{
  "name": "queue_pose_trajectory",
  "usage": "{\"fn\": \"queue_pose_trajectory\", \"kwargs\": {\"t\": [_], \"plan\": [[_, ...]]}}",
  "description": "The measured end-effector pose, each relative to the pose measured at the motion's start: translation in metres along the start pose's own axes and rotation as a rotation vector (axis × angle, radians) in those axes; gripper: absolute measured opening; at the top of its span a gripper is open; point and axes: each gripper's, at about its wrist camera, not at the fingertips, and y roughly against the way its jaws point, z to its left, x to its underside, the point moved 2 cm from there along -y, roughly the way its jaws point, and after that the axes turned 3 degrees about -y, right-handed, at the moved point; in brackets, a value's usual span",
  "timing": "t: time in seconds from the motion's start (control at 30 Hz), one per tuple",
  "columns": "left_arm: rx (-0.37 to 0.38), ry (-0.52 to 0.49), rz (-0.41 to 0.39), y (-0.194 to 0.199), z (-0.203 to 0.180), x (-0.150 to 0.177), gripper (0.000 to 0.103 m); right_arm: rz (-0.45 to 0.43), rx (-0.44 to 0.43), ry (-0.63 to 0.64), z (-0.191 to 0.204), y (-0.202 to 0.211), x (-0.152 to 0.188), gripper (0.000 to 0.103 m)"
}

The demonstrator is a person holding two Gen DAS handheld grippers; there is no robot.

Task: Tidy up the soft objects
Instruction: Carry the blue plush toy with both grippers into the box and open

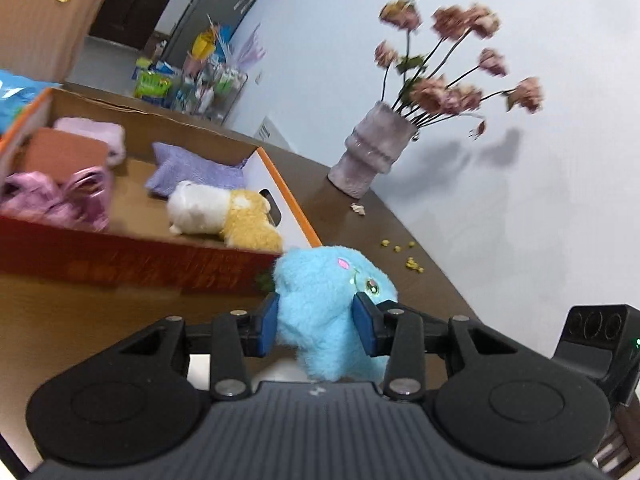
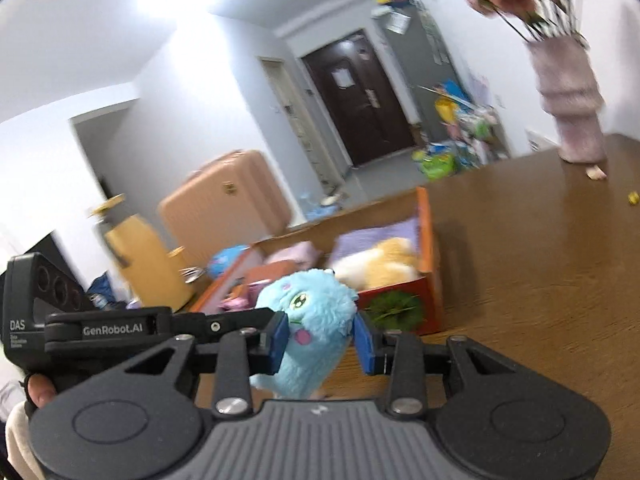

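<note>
Plush blue toy (image 1: 320,308) sits squeezed between both grippers, lifted just near the right front corner of the cardboard box (image 1: 296,204) on the brown table (image 1: 420,264). The left gripper (image 1: 316,328) clamps its body, blue pads sinking into the fur; the right gripper (image 2: 322,338) pinches it the same way from the other side. It looks light, soft and squashy, unlikely to slip or break, so a hold across the thick middle suits it best. Its lower end is hidden behind the gripper bodies, and the far flowers (image 1: 452,60) are blurred.
</note>
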Motion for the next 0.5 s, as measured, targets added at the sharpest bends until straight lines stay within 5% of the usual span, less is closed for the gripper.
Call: {"fn": "queue_pose_trajectory", "kwargs": {"t": [0.3, 0.5], "plan": [[-0.119, 0.124, 0.039, 0.088, -0.013, 0.125, 0.039, 0.153, -0.074, 0.044, 0.048, 0.051, 0.103, 0.035], [-0.144, 0.156, 0.081, 0.091, -0.010, 0.159, 0.040, 0.199, -0.028, 0.028, 0.045, 0.062, 0.139, 0.038]]}}
